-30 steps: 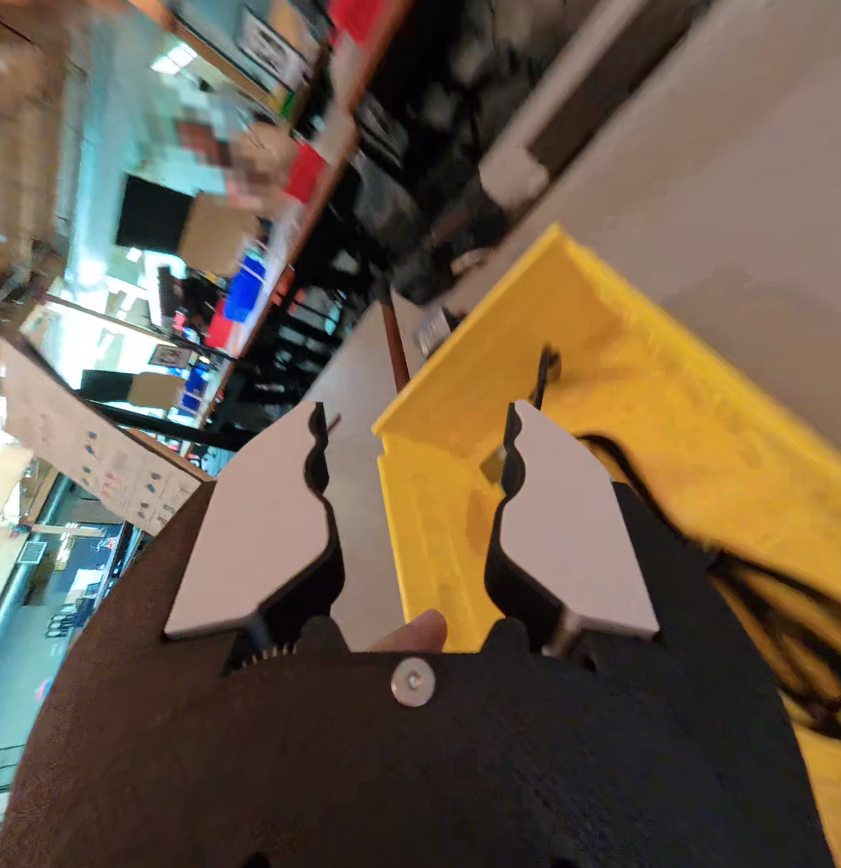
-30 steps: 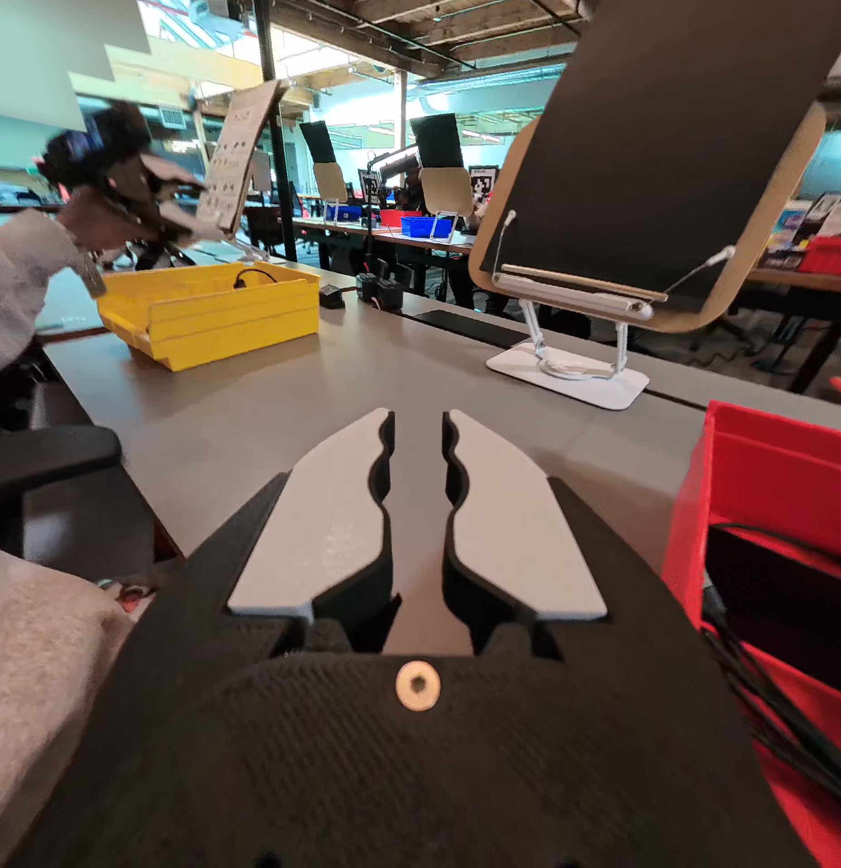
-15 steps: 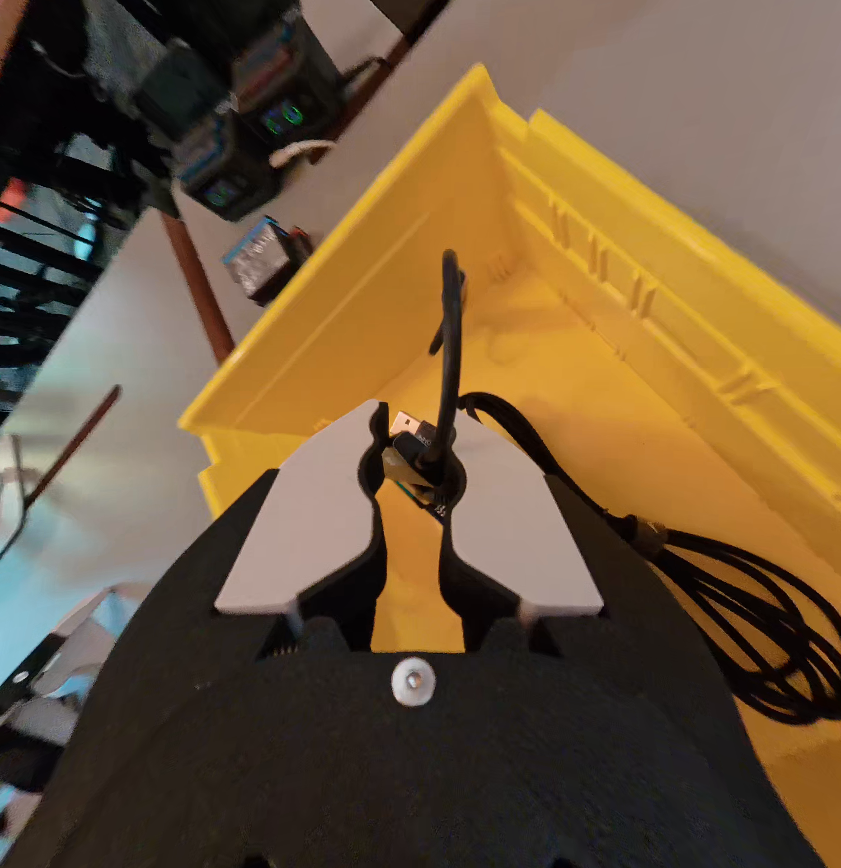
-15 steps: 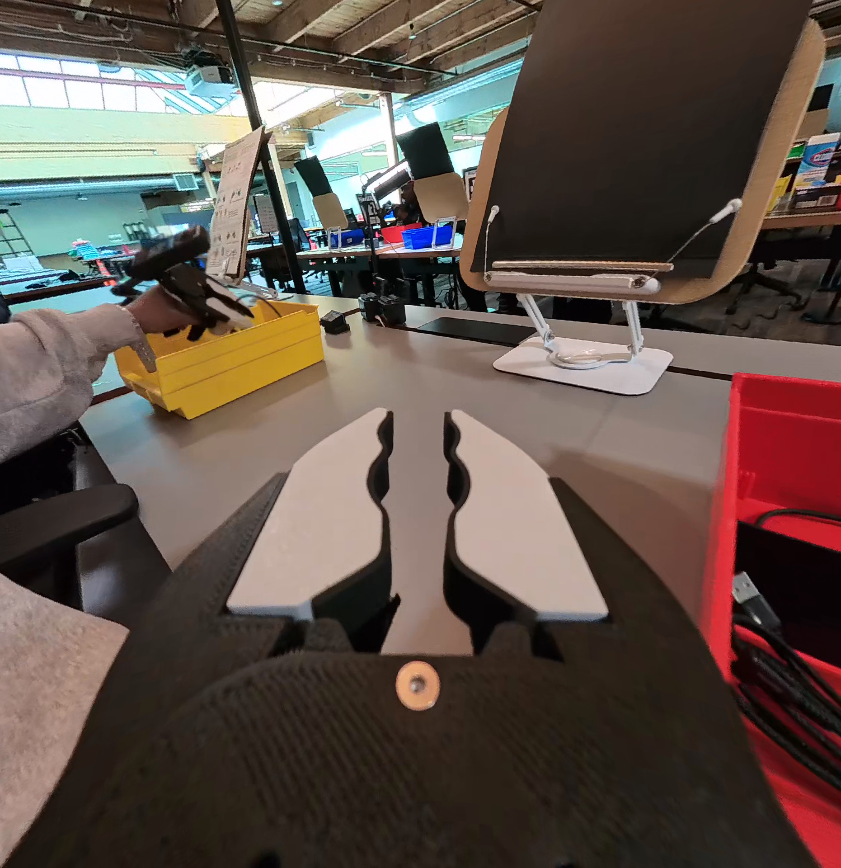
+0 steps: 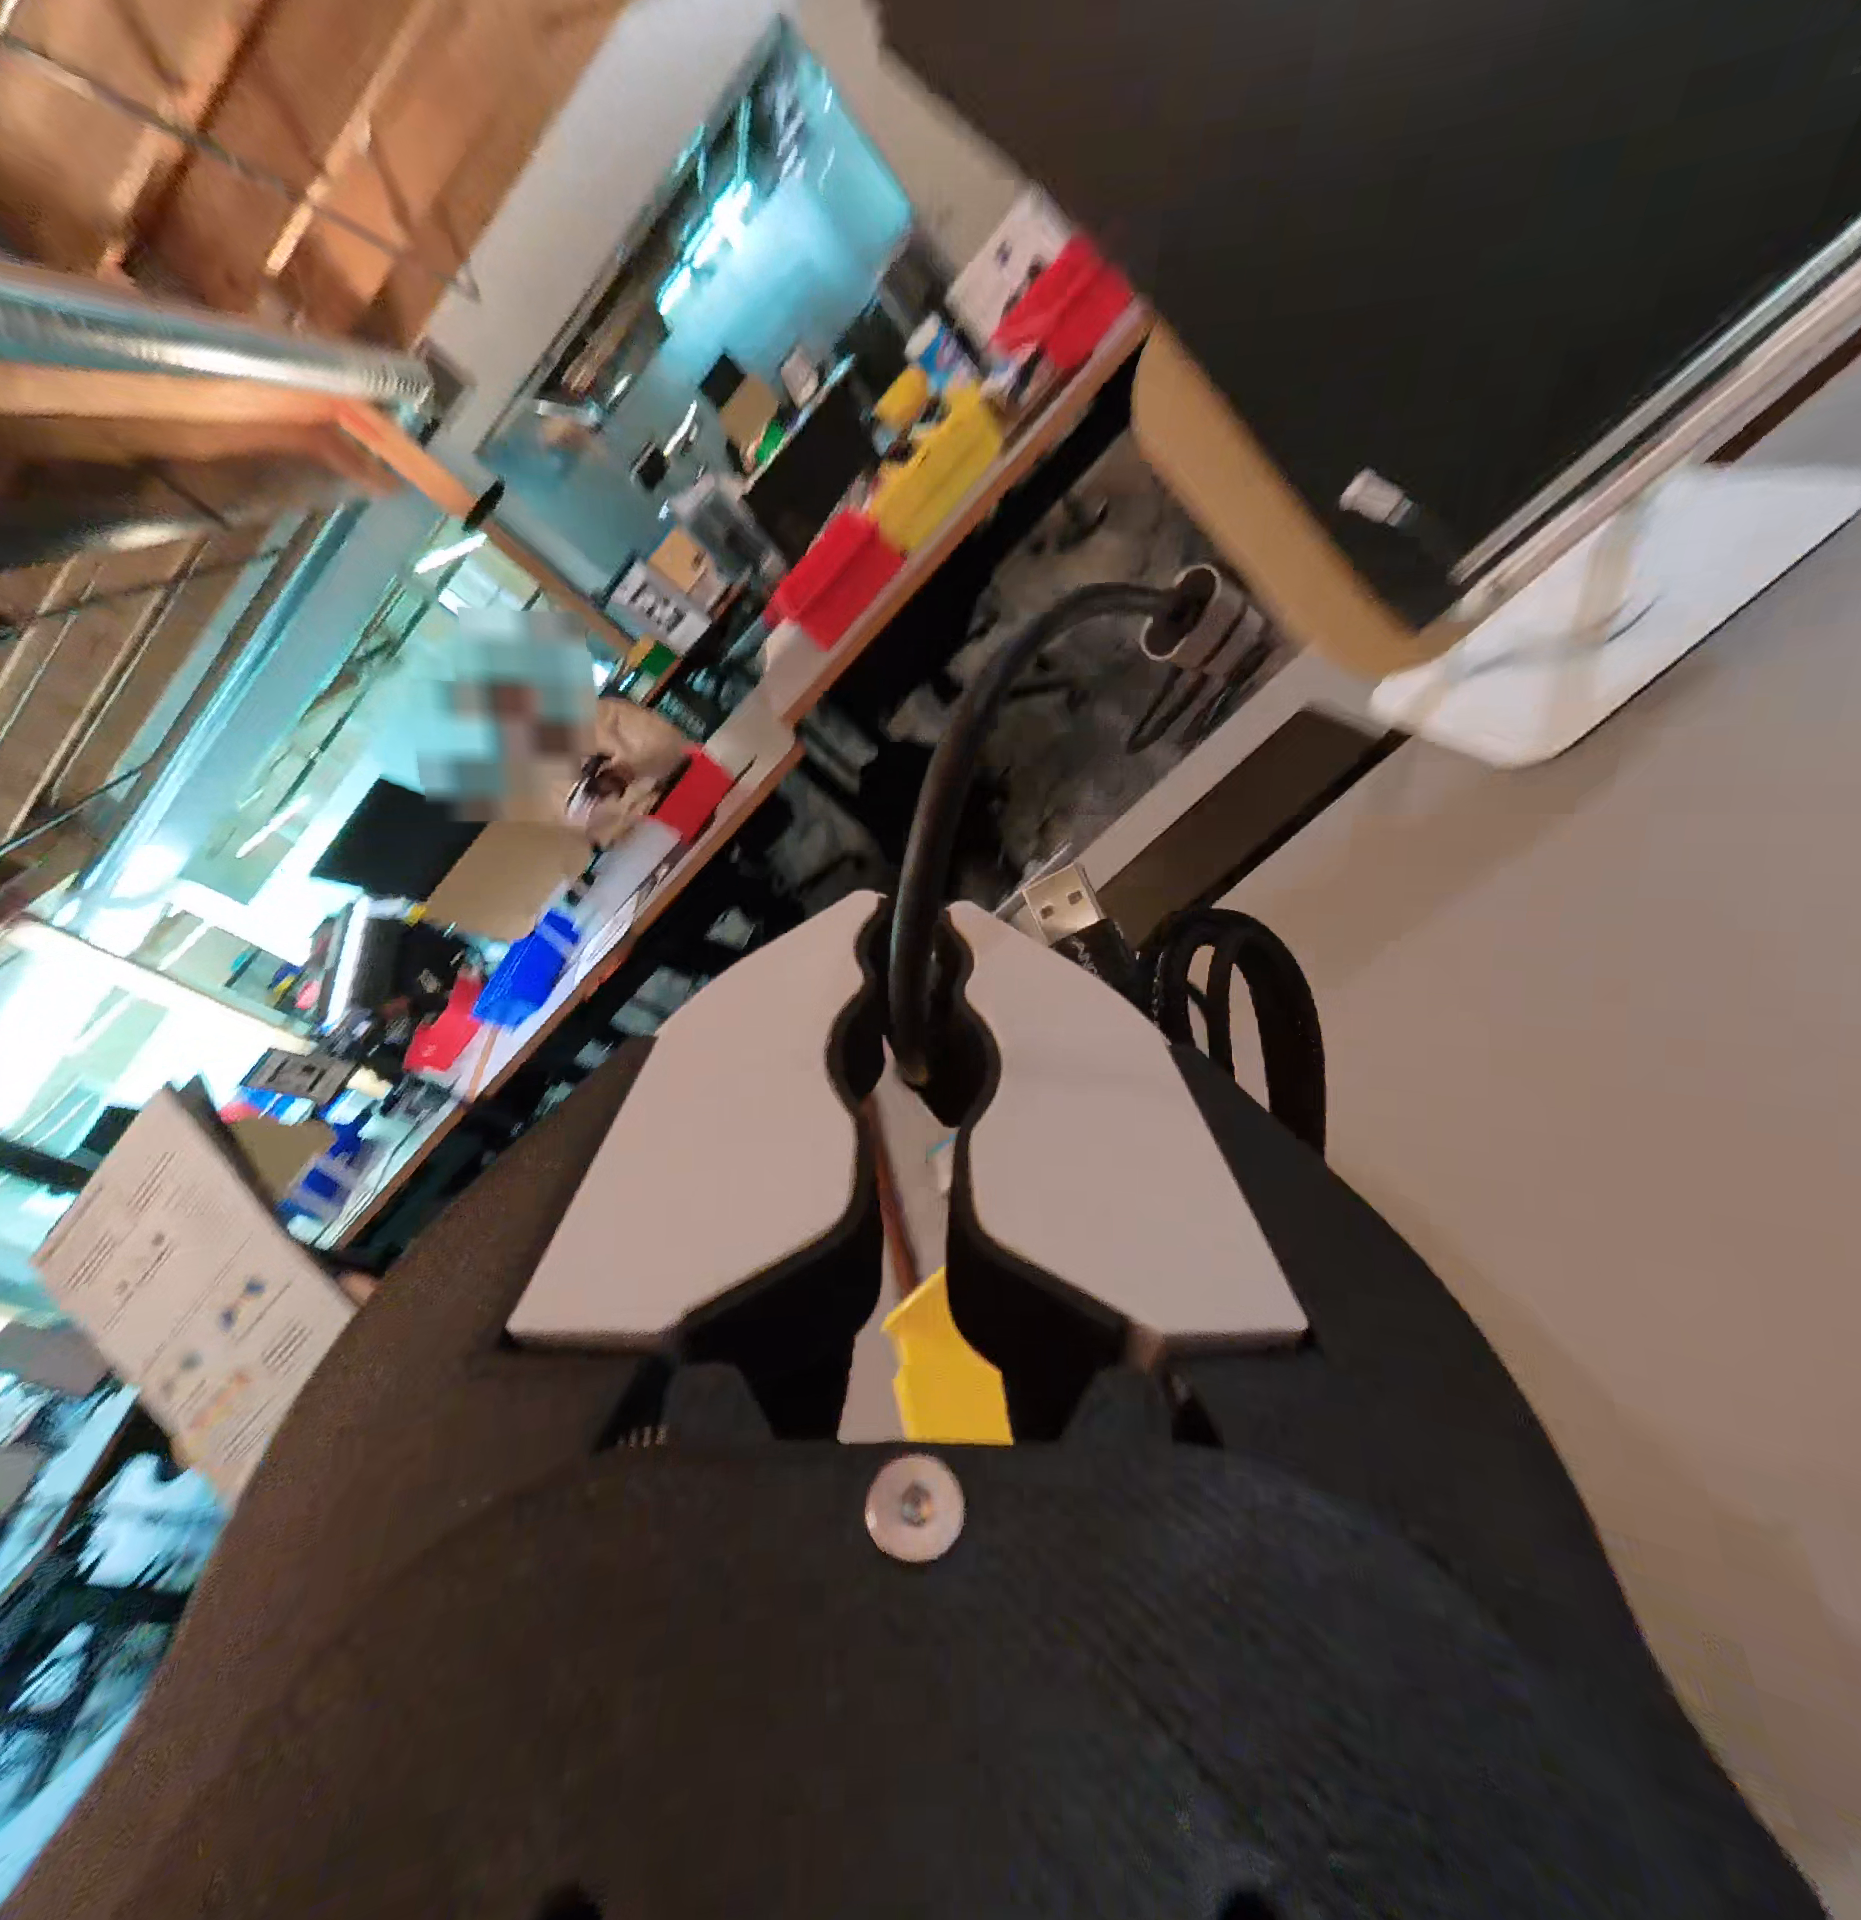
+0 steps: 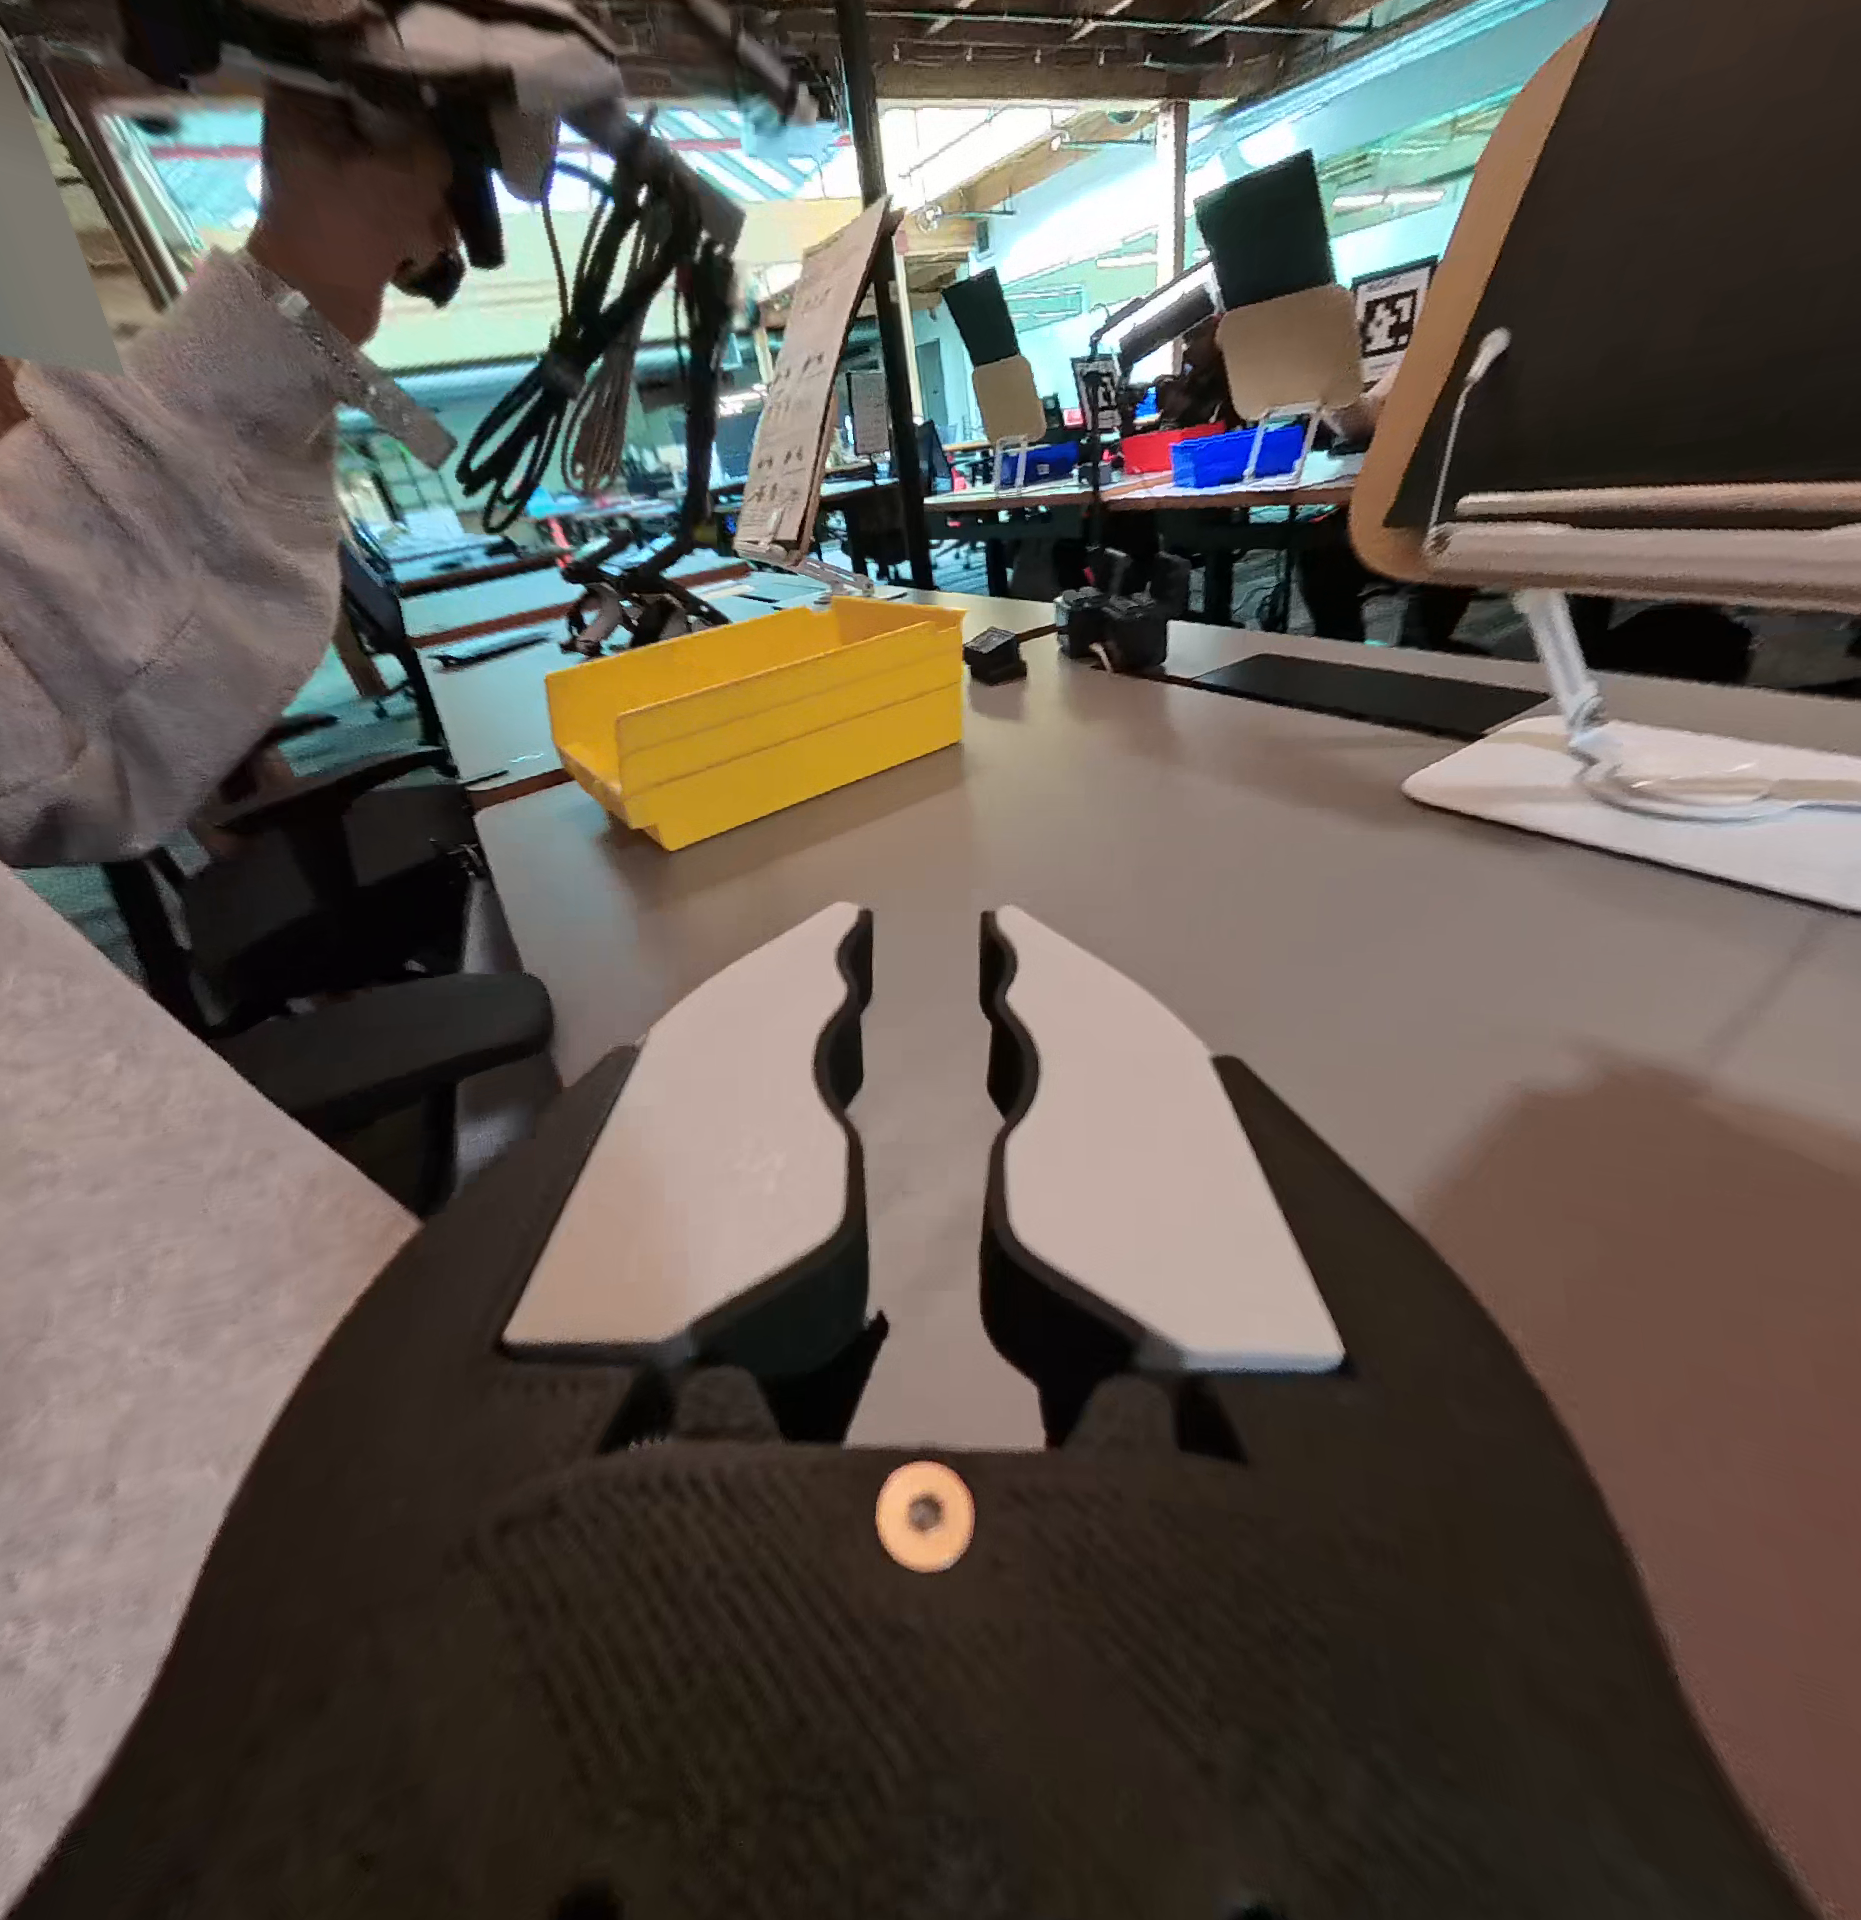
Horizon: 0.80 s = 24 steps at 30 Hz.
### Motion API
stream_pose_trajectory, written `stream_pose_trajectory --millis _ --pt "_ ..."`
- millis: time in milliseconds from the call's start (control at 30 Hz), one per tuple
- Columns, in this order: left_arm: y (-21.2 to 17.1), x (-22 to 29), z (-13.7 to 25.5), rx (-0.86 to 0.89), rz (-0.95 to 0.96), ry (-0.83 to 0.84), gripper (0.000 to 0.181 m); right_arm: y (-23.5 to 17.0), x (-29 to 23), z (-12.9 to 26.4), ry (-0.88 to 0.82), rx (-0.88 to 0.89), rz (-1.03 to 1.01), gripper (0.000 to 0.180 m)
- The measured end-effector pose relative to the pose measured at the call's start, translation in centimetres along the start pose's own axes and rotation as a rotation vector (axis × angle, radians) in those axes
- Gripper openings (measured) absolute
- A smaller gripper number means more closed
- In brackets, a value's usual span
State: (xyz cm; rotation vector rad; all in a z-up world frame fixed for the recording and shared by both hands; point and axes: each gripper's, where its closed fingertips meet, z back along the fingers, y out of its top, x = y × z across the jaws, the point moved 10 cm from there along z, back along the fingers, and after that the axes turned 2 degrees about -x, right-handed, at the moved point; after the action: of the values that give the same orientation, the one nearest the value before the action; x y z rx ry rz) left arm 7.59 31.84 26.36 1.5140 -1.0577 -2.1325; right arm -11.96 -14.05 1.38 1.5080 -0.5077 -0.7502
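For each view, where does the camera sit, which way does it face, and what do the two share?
Left wrist view: on the left gripper, raised and tilted, facing the benches across the room; its fingers clamp a black cable.
Right wrist view: on the right gripper, low over the grey table, looking along it; its fingers are apart and hold nothing; the person's sleeve shows at left.
Shared: the cable, the yellow bin, the white stand, the table.

Left gripper [image 5: 918,940] lifted cable [image 6: 583,343] out of yellow bin [image 6: 760,707]; now dangling at 11 o'clock.
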Motion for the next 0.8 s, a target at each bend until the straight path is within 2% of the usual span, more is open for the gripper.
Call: stream_pose_trajectory --millis 133,233,400,567,700,800 --pt "4.8 4.6 -0.1 0.11 0.042 -0.127 0.007 -0.7 -0.9 -0.4 0.05 0.015 -0.059 0.022" --pt "6.3 10.0 -1.4 0.185 0.087 -0.236 0.007 -0.8 -1.7 -0.7 0.044 0.002 -0.016 0.026" --pt "5.7 20.3 -5.0 0.286 0.225 -0.436 0.007 -1.5 -3.0 -1.6 -0.017 -0.039 0.149 0.038" --pt "4.2 28.6 -7.7 0.241 0.384 -0.625 0.006 -2.1 -3.7 -2.7 -0.098 -0.044 0.27 0.051" --pt "3.6 33.4 -8.0 0.227 0.635 -0.796 0.007 -2.1 -3.7 -4.2 -0.202 -0.013 0.277 0.078" --pt "2.9 36.3 -7.9 0.21 0.832 -0.903 0.006 -2.7 -3.6 -5.4 -0.354 -0.1 0.399 0.098"
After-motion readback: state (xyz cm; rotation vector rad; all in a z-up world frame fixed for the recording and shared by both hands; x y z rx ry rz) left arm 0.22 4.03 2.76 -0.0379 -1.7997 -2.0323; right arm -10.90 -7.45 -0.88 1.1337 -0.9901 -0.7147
